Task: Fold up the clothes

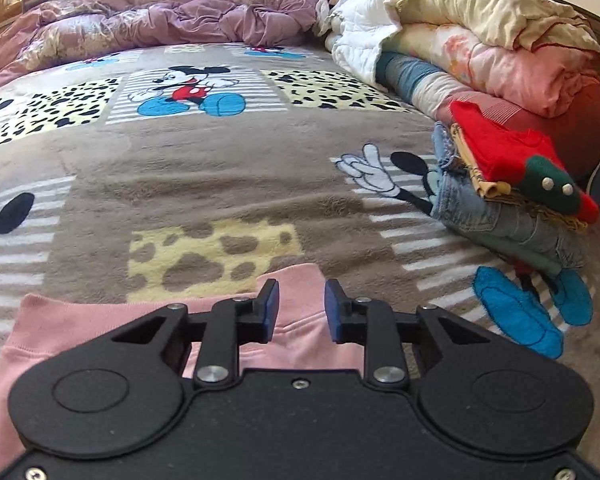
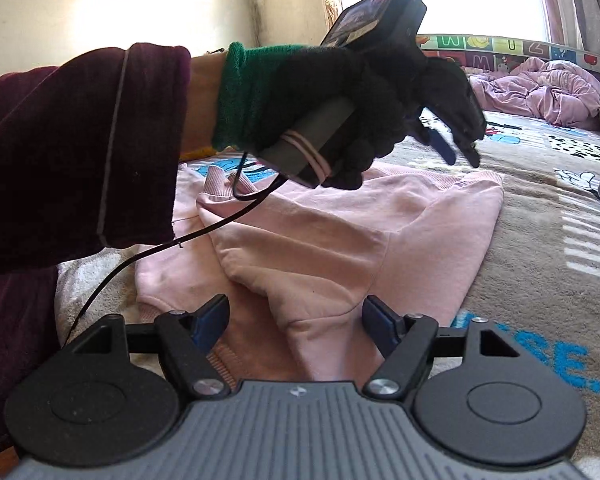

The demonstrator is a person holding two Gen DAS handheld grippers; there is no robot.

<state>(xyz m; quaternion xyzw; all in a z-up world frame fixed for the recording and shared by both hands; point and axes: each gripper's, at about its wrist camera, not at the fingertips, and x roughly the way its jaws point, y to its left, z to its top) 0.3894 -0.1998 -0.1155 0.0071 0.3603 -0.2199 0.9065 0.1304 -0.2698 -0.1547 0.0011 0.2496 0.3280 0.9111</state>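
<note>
A pink sweatshirt (image 2: 340,232) is spread, partly folded, on a cartoon-mouse blanket (image 1: 220,184), filling the centre of the right wrist view and the lower left of the left wrist view. The left gripper (image 1: 300,312) is seen low in its frame above the sweatshirt's edge, its blue pads (image 1: 270,312) narrowly apart with nothing pinched between them. The right gripper (image 2: 296,322) is held over the sweatshirt's near fold, jaws spread wide and empty. A black-gloved hand (image 2: 340,112) with a green cuff is seen in the upper middle of the right view. A stack of folded clothes (image 1: 516,184) is seen at the right edge of the left view.
</note>
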